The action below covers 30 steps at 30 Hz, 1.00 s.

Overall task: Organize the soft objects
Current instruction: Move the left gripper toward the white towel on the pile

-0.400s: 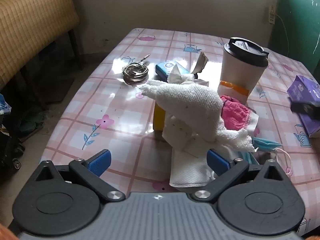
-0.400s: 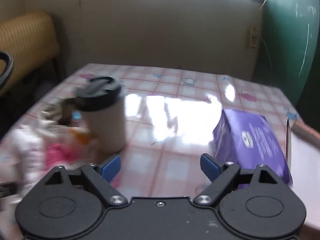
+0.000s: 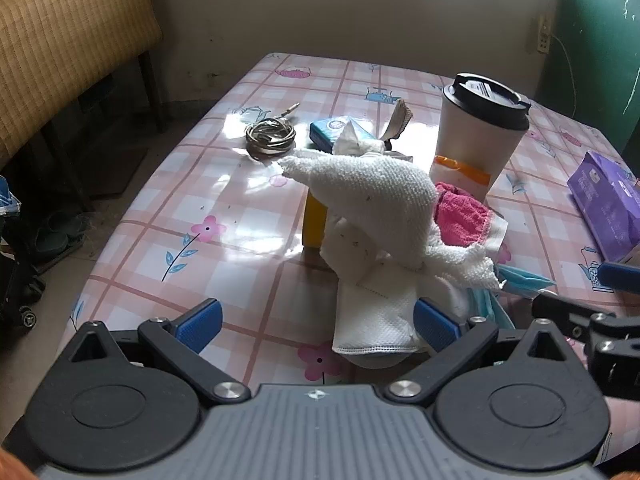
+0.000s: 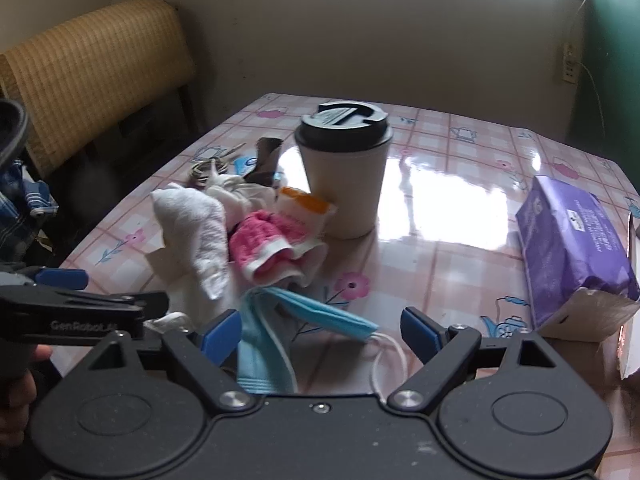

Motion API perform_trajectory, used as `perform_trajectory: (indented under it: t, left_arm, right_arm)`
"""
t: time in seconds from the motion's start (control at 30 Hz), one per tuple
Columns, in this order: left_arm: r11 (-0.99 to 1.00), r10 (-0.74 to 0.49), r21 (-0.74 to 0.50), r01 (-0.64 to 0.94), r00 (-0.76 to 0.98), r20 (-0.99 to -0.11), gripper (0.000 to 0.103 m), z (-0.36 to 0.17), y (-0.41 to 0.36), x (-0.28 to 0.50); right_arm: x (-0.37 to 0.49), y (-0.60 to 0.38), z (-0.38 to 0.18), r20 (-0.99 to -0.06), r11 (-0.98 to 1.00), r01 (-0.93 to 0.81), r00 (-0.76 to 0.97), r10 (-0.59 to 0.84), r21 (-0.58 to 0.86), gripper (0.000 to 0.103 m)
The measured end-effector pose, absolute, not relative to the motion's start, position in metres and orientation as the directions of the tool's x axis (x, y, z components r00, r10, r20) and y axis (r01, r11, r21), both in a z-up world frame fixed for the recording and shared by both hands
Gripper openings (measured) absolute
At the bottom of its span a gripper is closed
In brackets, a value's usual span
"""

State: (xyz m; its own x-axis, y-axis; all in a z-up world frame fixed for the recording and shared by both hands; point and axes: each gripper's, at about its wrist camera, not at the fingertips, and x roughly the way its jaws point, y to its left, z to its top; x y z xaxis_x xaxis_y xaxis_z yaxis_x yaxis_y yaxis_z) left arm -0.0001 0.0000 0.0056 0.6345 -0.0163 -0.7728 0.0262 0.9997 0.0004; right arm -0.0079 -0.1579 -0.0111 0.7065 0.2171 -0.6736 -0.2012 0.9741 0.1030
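Observation:
A heap of soft things lies on the pink checked table (image 3: 224, 216): a white towel (image 3: 372, 196) draped over a yellow block (image 3: 314, 220), a pink cloth (image 3: 460, 216), a white mask (image 3: 372, 320) and a blue face mask (image 4: 276, 320). My left gripper (image 3: 316, 324) stands open at the near edge, the white mask just ahead of its right pad. My right gripper (image 4: 320, 328) is open low over the blue face mask, which lies between its fingers without being pinched. The towel (image 4: 192, 224) and pink cloth (image 4: 268, 244) sit beyond it.
A white paper cup with a black lid (image 3: 476, 132) stands behind the heap. A purple tissue pack (image 4: 572, 248) lies at the right, a blue packet (image 3: 332, 130) and a coiled cable (image 3: 270, 138) at the back. A wicker bench (image 3: 68, 44) is left of the table.
My right gripper has swung left and tipped down from the purple pack to the blue face mask. It now shows at the right edge of the left wrist view.

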Motion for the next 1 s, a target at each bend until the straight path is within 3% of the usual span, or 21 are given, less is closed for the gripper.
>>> perform_trajectory:
  t: [0.6,1.0]
  left_arm:
    - [0.999,0.001,0.024,0.028,0.639,-0.770,0.103,-0.004,0.006,-0.011]
    - [0.997,-0.070,-0.061,0.037,0.660,-0.748,0.103,-0.004,0.014,-0.018]
  right_arm:
    - [-0.019,-0.159,-0.017,-0.680,0.971,-0.201,0.694,0.235,0.130,0.101]
    - [-0.024,-0.163,-0.017,-0.671,0.966,-0.205,0.696,0.255,0.155,0.101]
